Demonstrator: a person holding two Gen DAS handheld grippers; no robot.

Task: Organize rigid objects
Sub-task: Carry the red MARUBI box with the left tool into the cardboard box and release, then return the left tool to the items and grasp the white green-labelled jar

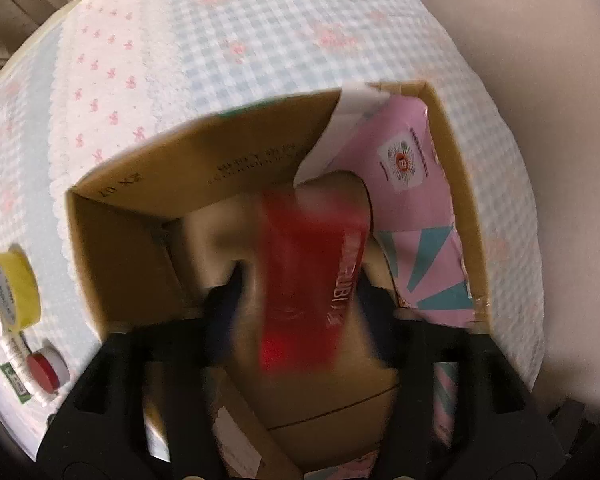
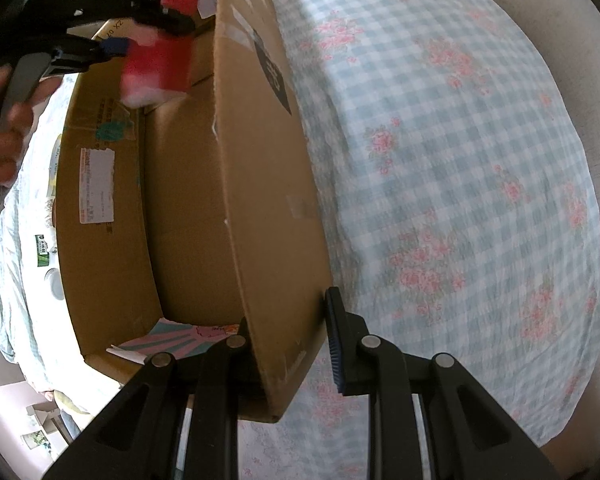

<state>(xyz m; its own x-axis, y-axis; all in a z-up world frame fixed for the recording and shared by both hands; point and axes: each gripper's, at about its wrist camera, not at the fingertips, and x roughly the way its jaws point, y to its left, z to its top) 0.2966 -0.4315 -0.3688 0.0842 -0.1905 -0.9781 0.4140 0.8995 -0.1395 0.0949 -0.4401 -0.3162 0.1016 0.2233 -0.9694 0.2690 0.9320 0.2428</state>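
Brown corrugated cardboard fills the middle of both views: an open cardboard box [image 1: 204, 160] standing on a blue-and-white gingham cloth [image 1: 260, 20] with pink flower prints. In the left wrist view, the left tool [image 1: 300, 280] points down into the box, its black fingers spread apart at lower centre of the frame. A red box [image 1: 308, 264] with white lettering on its side lies between them, heavily blurred; the fingers stand clear of its sides, so the tool is open and not gripping it. Whether the red box rests on the floor of the carton cannot be told. At the right of the carton a pink package [image 1: 404, 148] with teal triangles and a round sticker leans against the inner wall.

At the left edge of that view, outside the carton, a roll of yellow tape [image 1: 18, 290] sits on the cloth, and just below it a small jar with a red lid [image 1: 44, 372].

In the right wrist view, the right tool [image 2: 288, 332] at lower centre is clamped shut on the near wall of the cardboard box, one finger inside, the other outside. At upper left, a hand [image 2: 4, 128] holds the left tool above the carton.
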